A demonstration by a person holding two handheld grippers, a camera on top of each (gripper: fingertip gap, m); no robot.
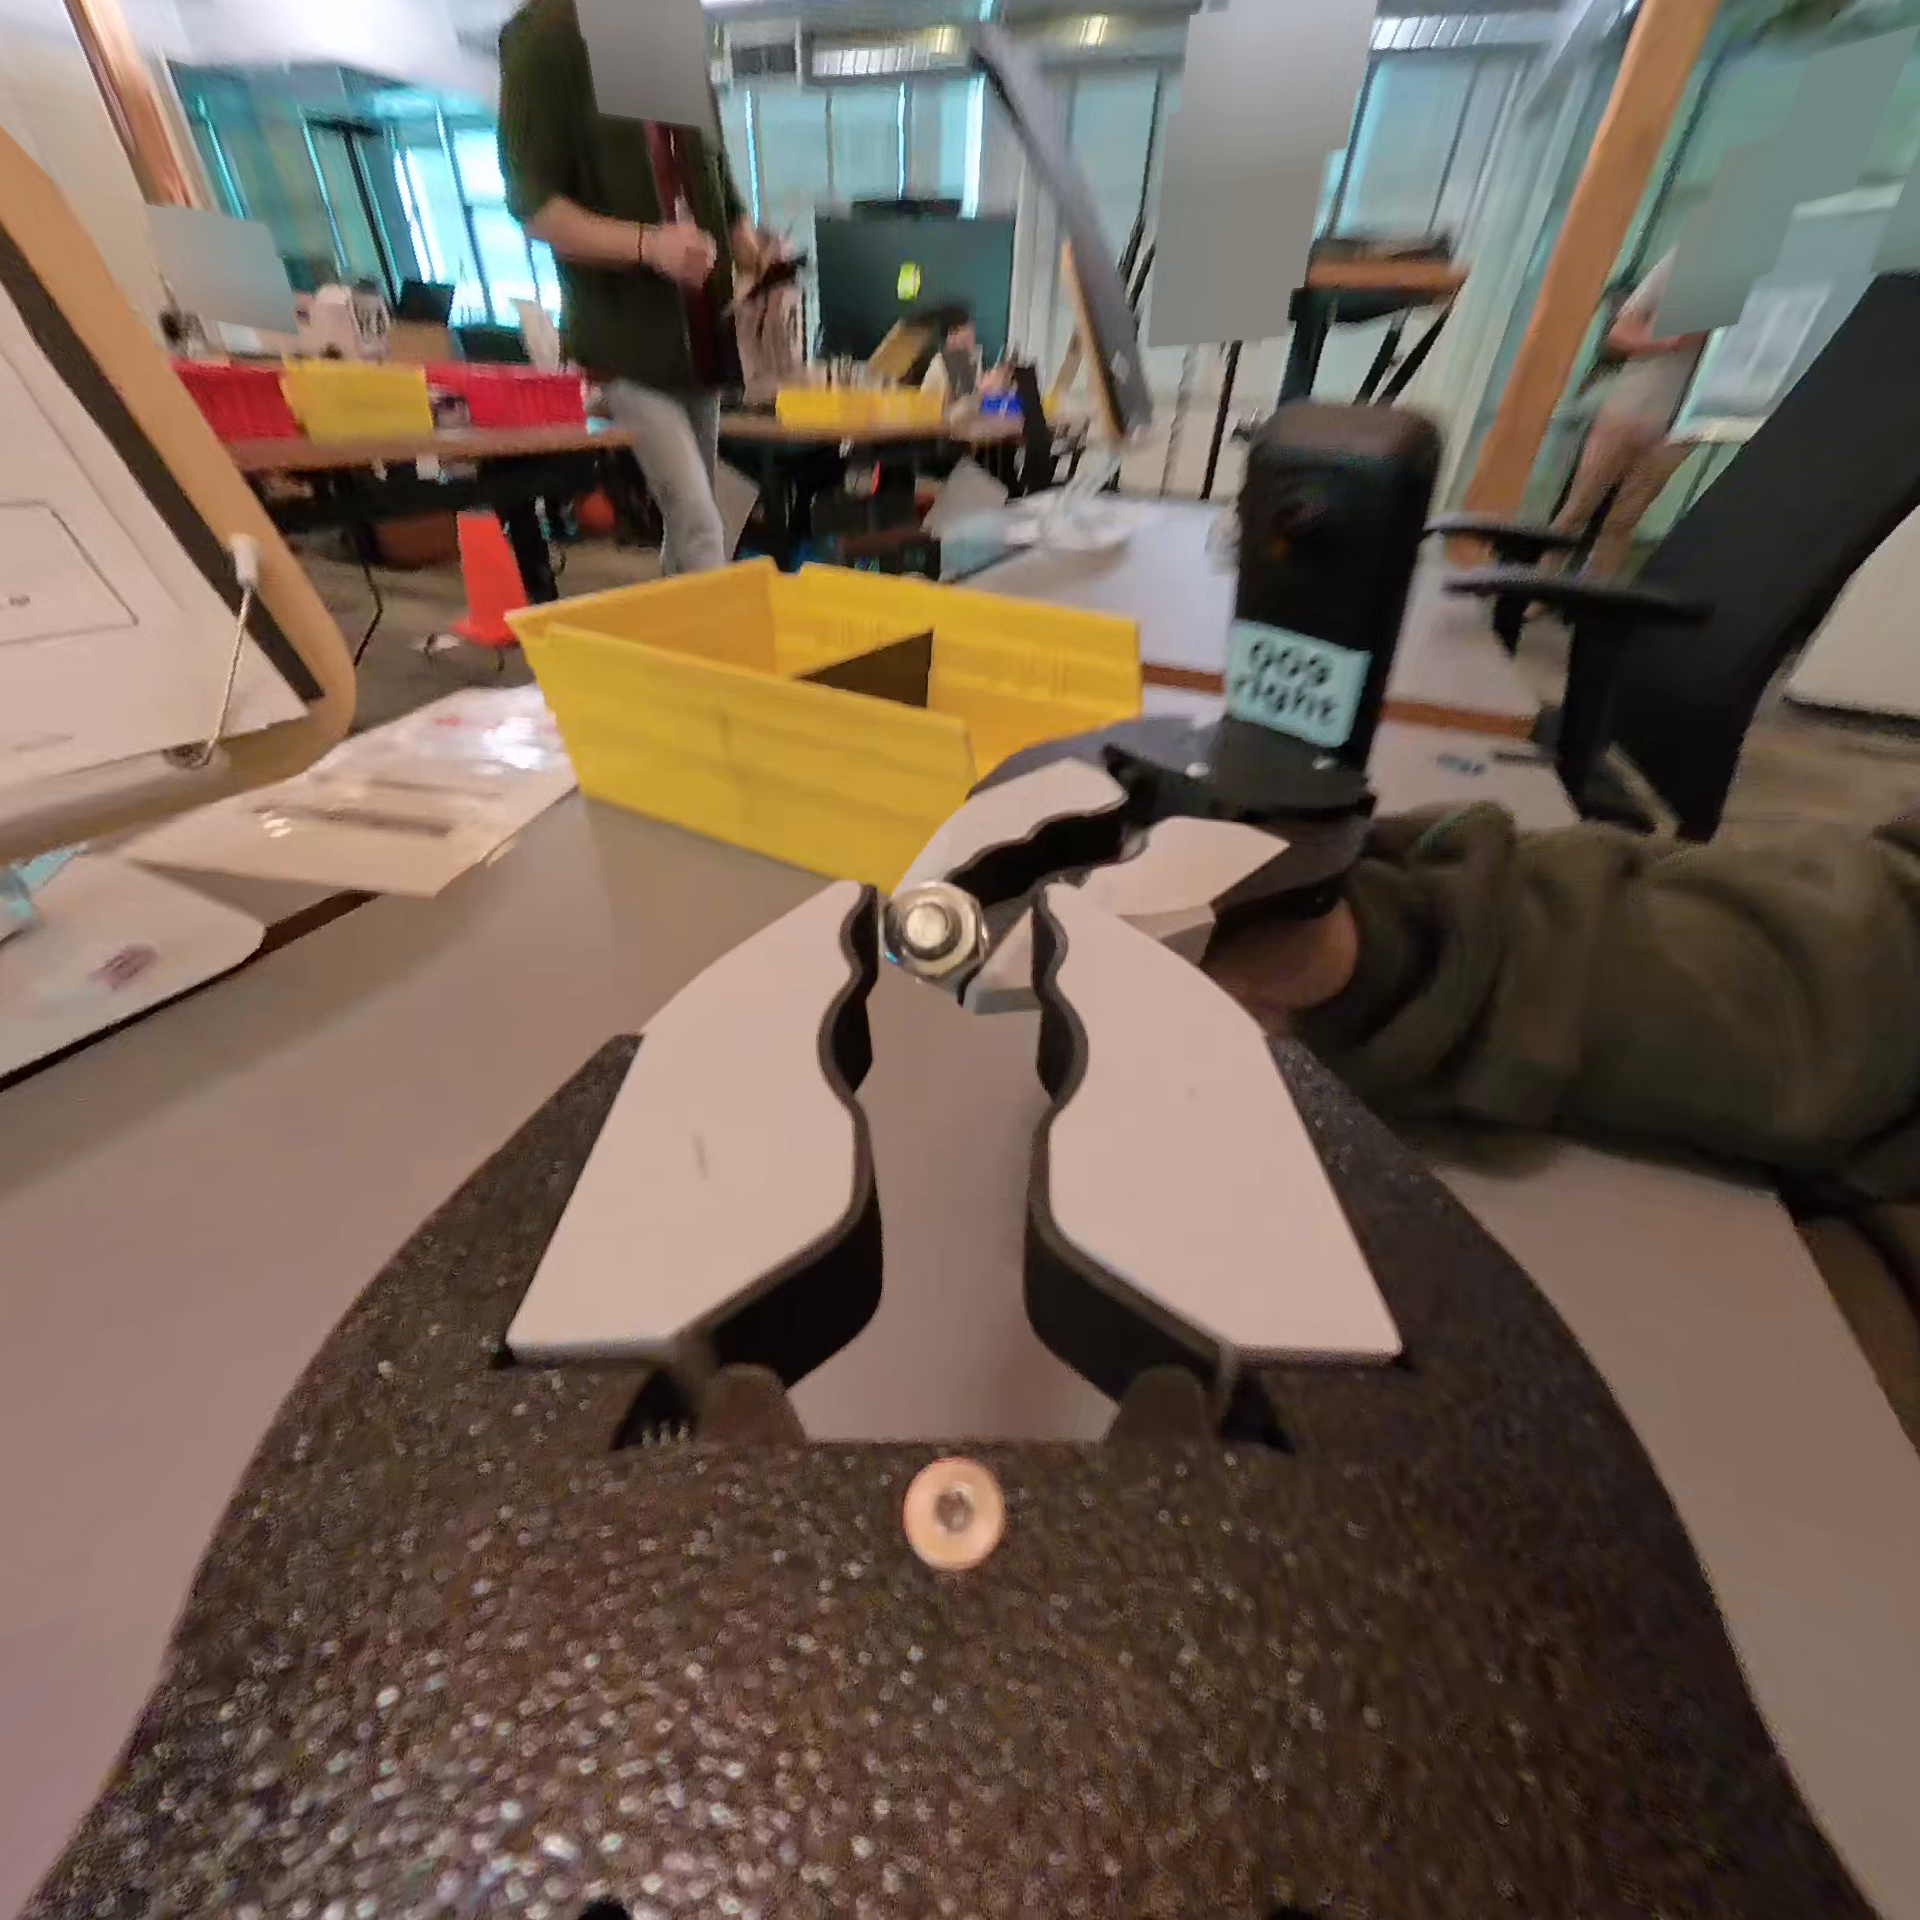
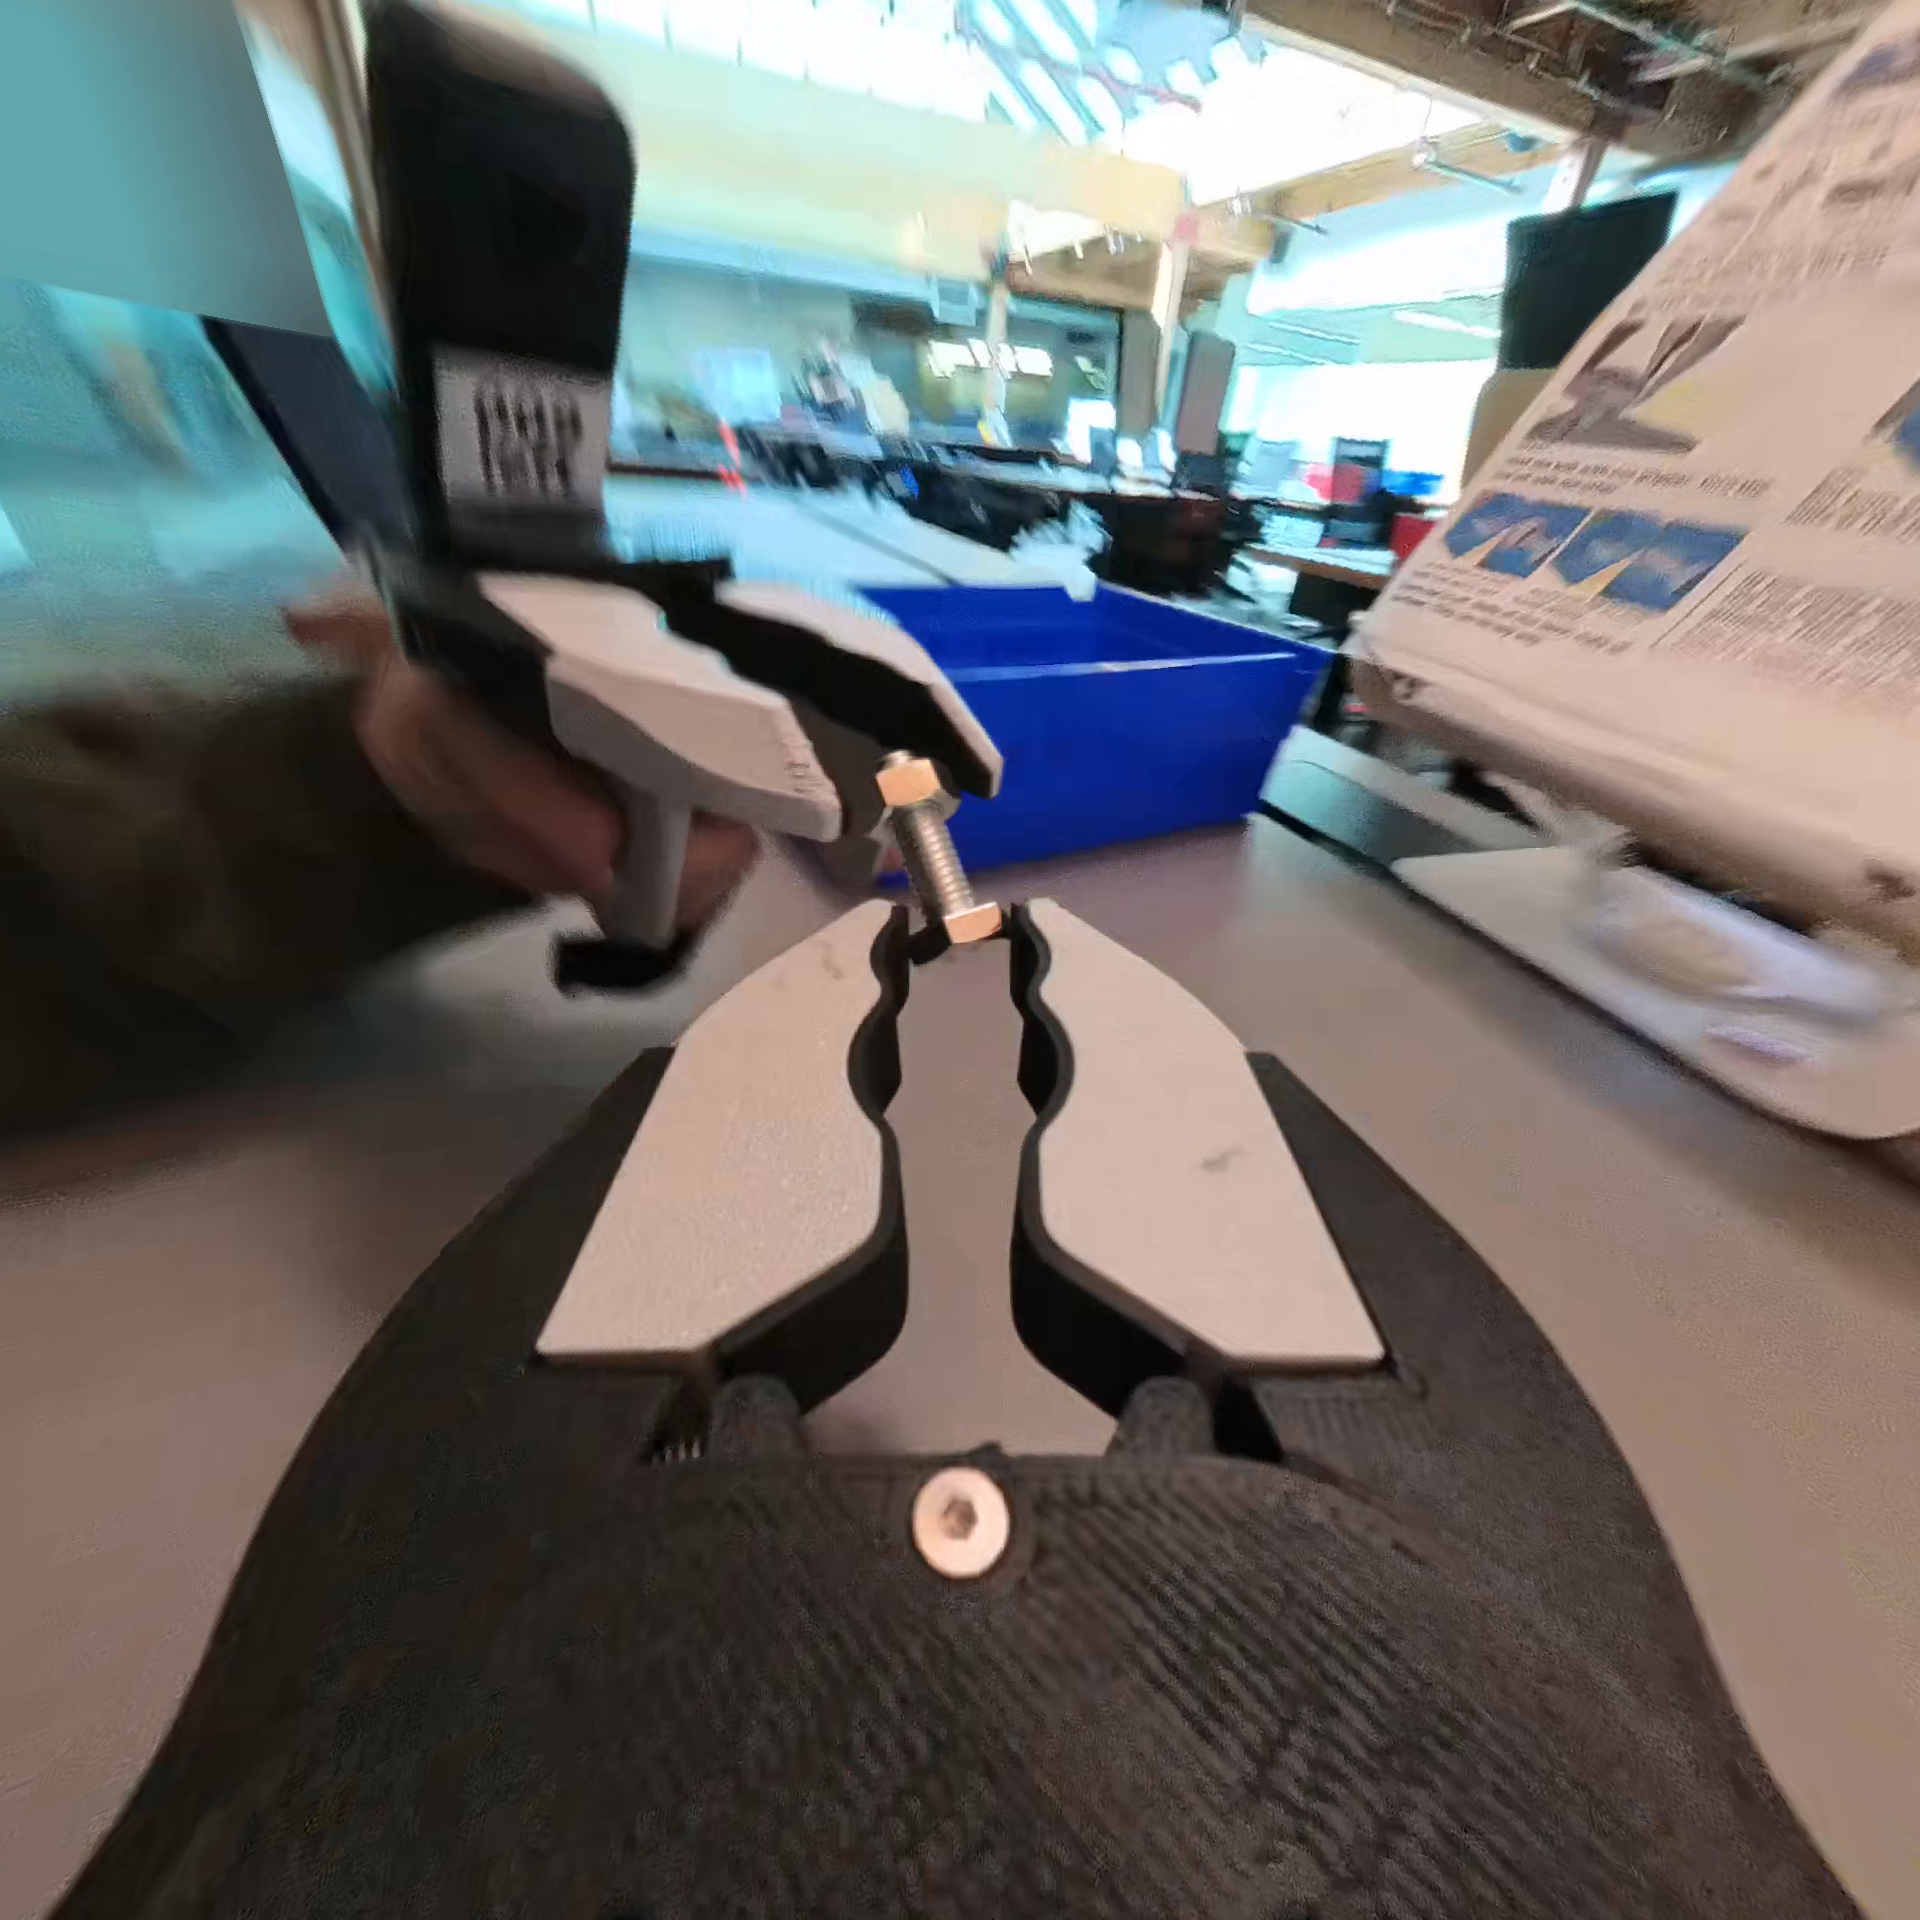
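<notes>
1. The left gripper (image 1: 940, 940) pinches the nut (image 1: 932, 928) end of a bolt (image 2: 928, 831) at its fingertips.
2. The right gripper (image 2: 956, 920) clamps the bolt's hex head (image 2: 971, 923).
3. The bolt's long axis runs straight between both grippers, held above the grey counter (image 1: 312, 1091).
4. A yellow bin (image 1: 790, 707) stands beyond; a blue bin (image 2: 1091, 707) lies opposite.
5. Each gripper's camera housing carries a label; printed sheets (image 2: 1662, 468) lean nearby.

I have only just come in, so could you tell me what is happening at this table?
A person holds two grippers over a grey table. The right gripper is shut on the hex head of a silver threaded bolt; the left gripper pinches the silver nut on its other end. A yellow plastic bin sits behind.
</notes>
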